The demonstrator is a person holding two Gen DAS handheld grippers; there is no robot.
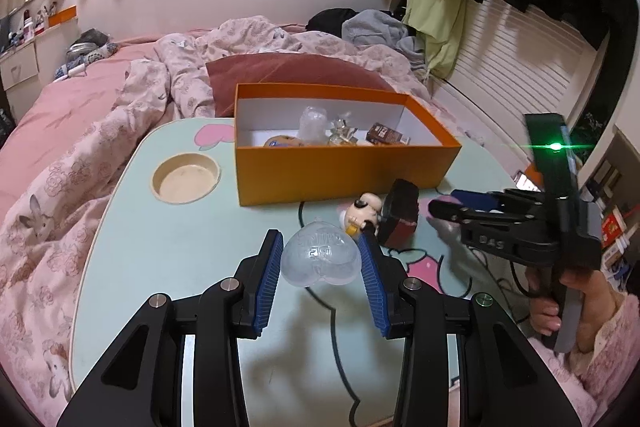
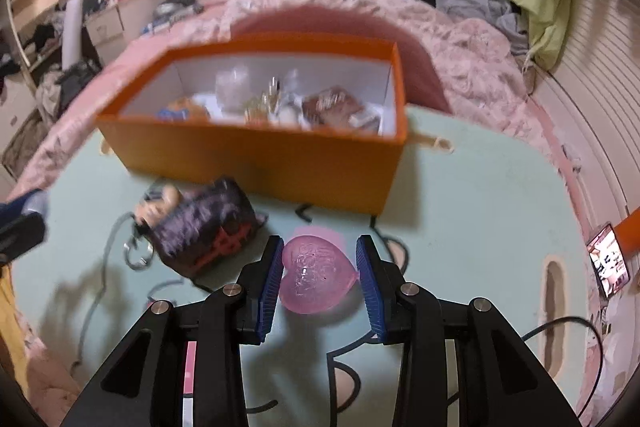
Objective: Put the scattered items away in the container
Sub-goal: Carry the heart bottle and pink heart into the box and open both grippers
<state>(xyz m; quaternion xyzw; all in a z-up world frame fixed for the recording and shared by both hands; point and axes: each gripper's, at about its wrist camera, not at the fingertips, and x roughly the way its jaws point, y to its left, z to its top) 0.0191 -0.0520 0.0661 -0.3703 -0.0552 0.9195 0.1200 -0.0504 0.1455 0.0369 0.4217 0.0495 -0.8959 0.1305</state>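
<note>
An orange box [image 1: 344,175] with several small items inside stands at the back of the mint table [image 1: 168,251]. In the left wrist view my left gripper [image 1: 320,251] is open around a clear heart-shaped case [image 1: 320,259] lying on the table. A small dog figure [image 1: 362,213] and a dark pouch [image 1: 400,219] lie just beyond it. In the right wrist view my right gripper [image 2: 319,263] is open around a pink heart-shaped case [image 2: 314,273]; its left pad touches the case. The orange box [image 2: 256,163] is ahead, the pouch [image 2: 204,231] to the left.
A round cup recess [image 1: 186,178] is in the table's left part. The table stands on a bed with pink bedding [image 1: 60,155] and a dark red pillow [image 1: 288,71]. A phone [image 2: 610,265] stands at the right. A cable [image 2: 560,327] runs over the table's right side.
</note>
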